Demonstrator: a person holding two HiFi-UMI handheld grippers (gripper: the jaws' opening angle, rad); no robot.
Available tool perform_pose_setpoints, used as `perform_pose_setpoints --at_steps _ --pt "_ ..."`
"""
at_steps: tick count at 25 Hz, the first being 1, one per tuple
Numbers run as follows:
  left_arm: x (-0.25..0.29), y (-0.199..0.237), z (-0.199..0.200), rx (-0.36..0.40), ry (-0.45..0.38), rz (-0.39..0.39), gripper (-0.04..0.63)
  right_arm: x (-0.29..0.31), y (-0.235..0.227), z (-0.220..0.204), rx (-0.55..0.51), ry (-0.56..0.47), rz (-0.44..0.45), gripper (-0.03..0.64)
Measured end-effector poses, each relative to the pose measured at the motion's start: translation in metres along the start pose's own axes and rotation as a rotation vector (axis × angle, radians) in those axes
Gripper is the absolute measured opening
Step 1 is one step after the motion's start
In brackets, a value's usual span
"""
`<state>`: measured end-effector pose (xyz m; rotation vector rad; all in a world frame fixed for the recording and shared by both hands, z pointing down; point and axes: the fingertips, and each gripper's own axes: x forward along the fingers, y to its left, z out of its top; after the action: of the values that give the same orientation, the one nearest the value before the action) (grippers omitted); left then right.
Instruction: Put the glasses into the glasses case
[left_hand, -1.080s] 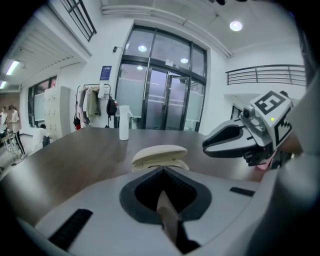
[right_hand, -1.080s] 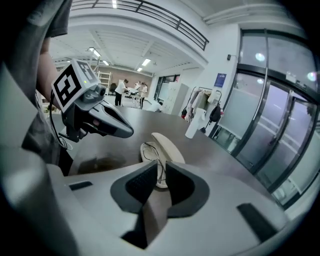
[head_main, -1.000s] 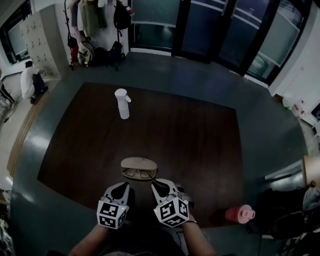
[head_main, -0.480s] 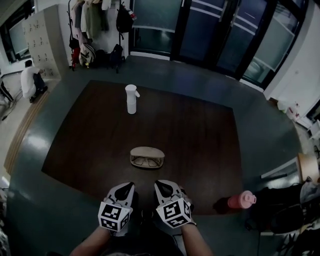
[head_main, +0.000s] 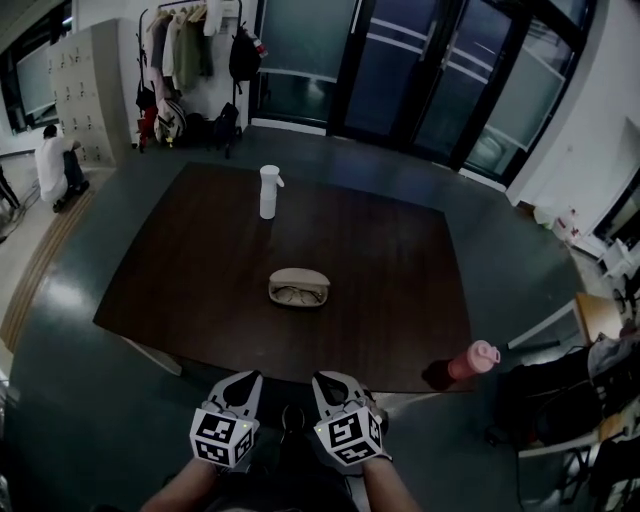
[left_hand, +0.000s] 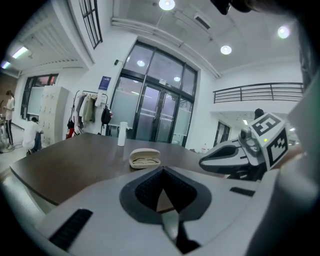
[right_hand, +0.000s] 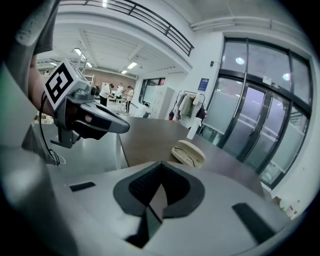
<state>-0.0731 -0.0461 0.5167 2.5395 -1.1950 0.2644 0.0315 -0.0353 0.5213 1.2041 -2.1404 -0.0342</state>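
Observation:
A beige glasses case (head_main: 298, 287) lies open near the middle of the dark wooden table (head_main: 380, 250), with the glasses (head_main: 297, 295) lying inside it. Both gripper views show the case (left_hand: 144, 157) (right_hand: 188, 153) well ahead of the jaws. My left gripper (head_main: 245, 379) and right gripper (head_main: 326, 380) hang side by side in front of the table's near edge, off the tabletop. Each has its jaws closed together with nothing between them. In the left gripper view the right gripper (left_hand: 225, 159) shows at the right.
A white spray bottle (head_main: 268, 191) stands at the table's far side. A pink bottle (head_main: 470, 361) stands by the table's near right corner. A chair (head_main: 590, 320) and bags are at the right; a coat rack (head_main: 190, 60) and a crouched person (head_main: 50, 160) are far left.
Both grippers have drawn back from the case, from over the table's near edge to clear of it. The case and glasses have not moved on the table.

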Motion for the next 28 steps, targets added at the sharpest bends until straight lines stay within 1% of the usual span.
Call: perform_pose_setpoints --at_steps 4,8,13,16,20,24,28 --pt "-0.032 -0.026 -0.005 0.021 -0.021 -0.059 0.006 -0.036 0.024 -0.006 0.030 0.001 -0.051 -0.012" --pt "-0.056 -0.047 -0.017 0.026 -0.011 -0.106 0.006 -0.070 0.049 -0.017 0.059 0.018 -0.088 -0.012" --pt "-0.069 -0.074 -0.024 0.031 -0.008 -0.170 0.006 -0.108 0.062 -0.034 0.115 0.035 -0.127 -0.012" --pt "-0.075 -0.087 -0.027 0.028 -0.004 -0.192 0.006 -0.123 0.066 -0.040 0.122 0.050 -0.144 -0.012" --pt "-0.075 -0.096 -0.025 0.036 -0.014 -0.197 0.006 -0.132 0.060 -0.039 0.112 0.037 -0.155 -0.012" --pt "-0.073 -0.102 -0.024 0.040 -0.021 -0.165 0.006 -0.135 0.054 -0.042 0.099 0.024 -0.134 -0.012" --pt "-0.077 -0.108 -0.024 0.017 -0.017 -0.138 0.006 -0.142 0.050 -0.039 0.091 0.006 -0.111 -0.012"
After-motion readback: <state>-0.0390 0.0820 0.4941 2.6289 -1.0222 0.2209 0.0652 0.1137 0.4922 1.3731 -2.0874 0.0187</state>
